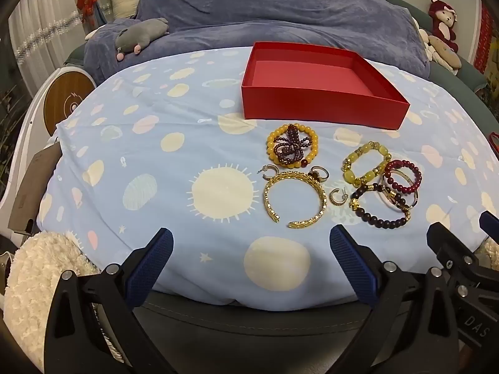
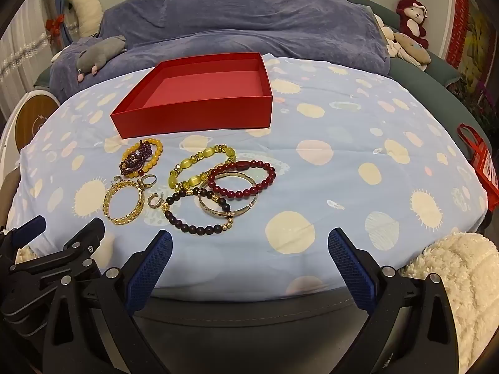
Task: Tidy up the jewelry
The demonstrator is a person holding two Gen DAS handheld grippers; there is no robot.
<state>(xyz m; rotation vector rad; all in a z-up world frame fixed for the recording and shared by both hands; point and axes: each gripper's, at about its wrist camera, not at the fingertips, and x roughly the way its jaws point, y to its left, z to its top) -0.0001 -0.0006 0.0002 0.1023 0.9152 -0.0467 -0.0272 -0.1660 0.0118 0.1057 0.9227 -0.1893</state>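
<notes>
We hold both grippers low over the near edge of a bed spread with a light blue sheet (image 1: 156, 155) printed with pale suns and dots. The left gripper (image 1: 251, 243) has its blue-padded fingers (image 1: 149, 265) wide apart with nothing between them, and the right gripper (image 2: 249, 243) is the same, fingers spread and holding nothing.

The jewelry lies in a loose cluster on the sheet, just in front of an open red box (image 1: 321, 106) whose inside we can see is bare. Nearest the box sits a yellow bead bracelet (image 1: 291, 149) with a dark purple bead strand (image 1: 288, 148) coiled inside it. Just below lies an open gold cuff (image 1: 294, 199), with a ring (image 1: 413, 173) touching its upper rim. A small hoop earring (image 1: 338, 196) rests between the cuff and a dark bead bracelet (image 2: 199, 215). Further right, a pale green and yellow stone bracelet (image 2: 201, 166), a red bead bracelet (image 2: 241, 179) and a thin metal bangle (image 2: 229, 198) overlap one another.

Behind the box, a purple blanket (image 1: 280, 15) covers the pillows, and a grey plush toy (image 1: 140, 35) lies on it.
</notes>
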